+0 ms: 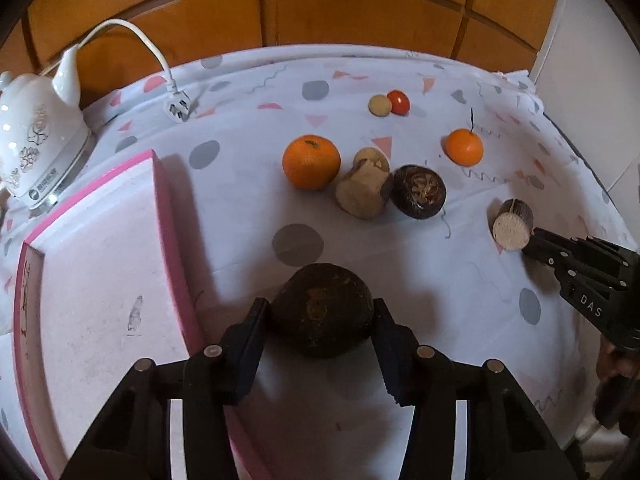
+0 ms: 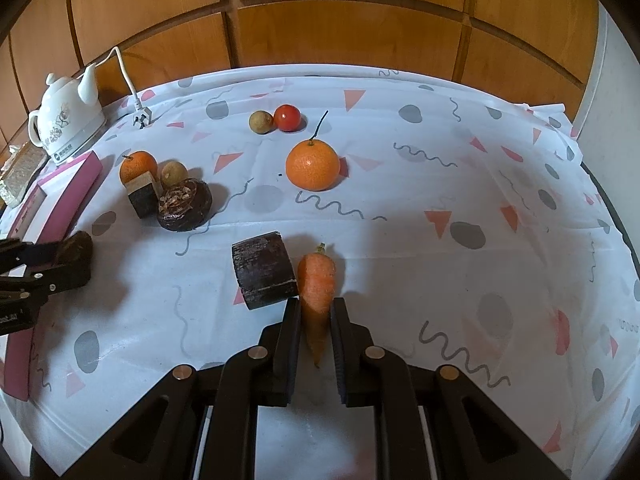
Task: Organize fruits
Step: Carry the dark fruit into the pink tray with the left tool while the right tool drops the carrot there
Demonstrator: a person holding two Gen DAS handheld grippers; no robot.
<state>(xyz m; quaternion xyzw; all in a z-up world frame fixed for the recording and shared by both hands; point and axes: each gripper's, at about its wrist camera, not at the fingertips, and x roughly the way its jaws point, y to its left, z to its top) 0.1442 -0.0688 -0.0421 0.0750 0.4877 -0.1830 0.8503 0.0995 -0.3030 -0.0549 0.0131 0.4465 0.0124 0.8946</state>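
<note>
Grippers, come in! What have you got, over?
Left gripper around dark round fruit, beside pink box. Right gripper shut on carrot. Dark cut chunk touching carrot.

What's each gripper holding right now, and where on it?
Left gripper: dark round fruit, jaws across its sides. Right gripper: carrot, gripped around its middle.

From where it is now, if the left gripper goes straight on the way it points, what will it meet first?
The left gripper already has the dark round fruit between its fingers, so that comes first. Past it the tablecloth looks bare up to the beige cut piece and the large orange, though depth is unclear.
</note>
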